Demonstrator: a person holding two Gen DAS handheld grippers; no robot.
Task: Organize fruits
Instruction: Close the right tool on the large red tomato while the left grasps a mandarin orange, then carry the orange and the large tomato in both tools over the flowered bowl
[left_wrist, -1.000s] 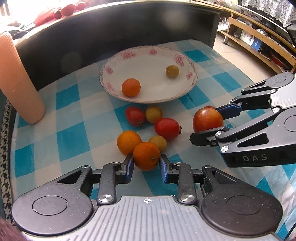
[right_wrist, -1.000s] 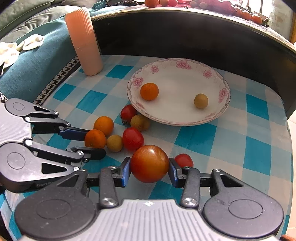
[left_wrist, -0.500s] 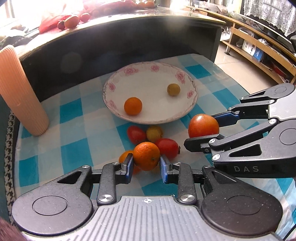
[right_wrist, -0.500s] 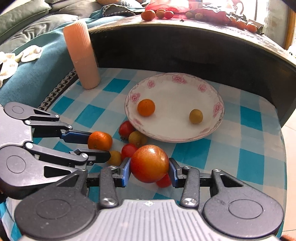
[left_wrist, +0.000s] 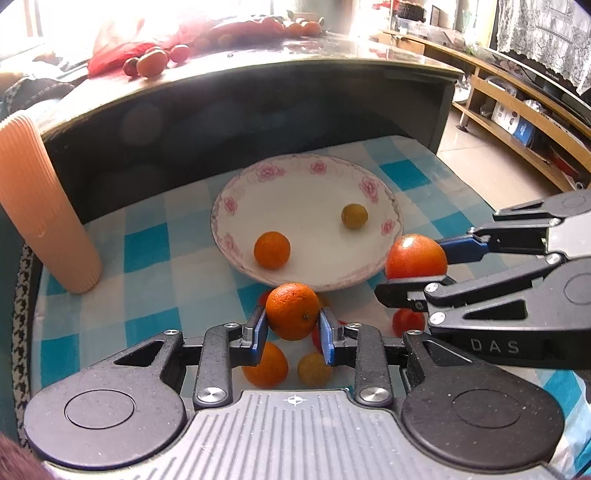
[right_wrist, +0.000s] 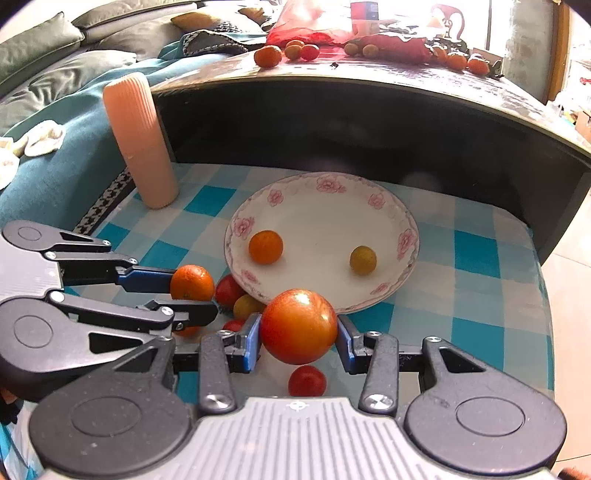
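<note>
The left tool (left_wrist: 293, 325) grips a small orange (left_wrist: 293, 311), lifted just in front of the flowered plate (left_wrist: 373, 275). The right tool (right_wrist: 298, 339) clenches a large tomato (right_wrist: 298, 326) at the plate's near rim. Inside the plate lie another orange (left_wrist: 272, 249) and a small yellow fruit (left_wrist: 354, 216).
</note>
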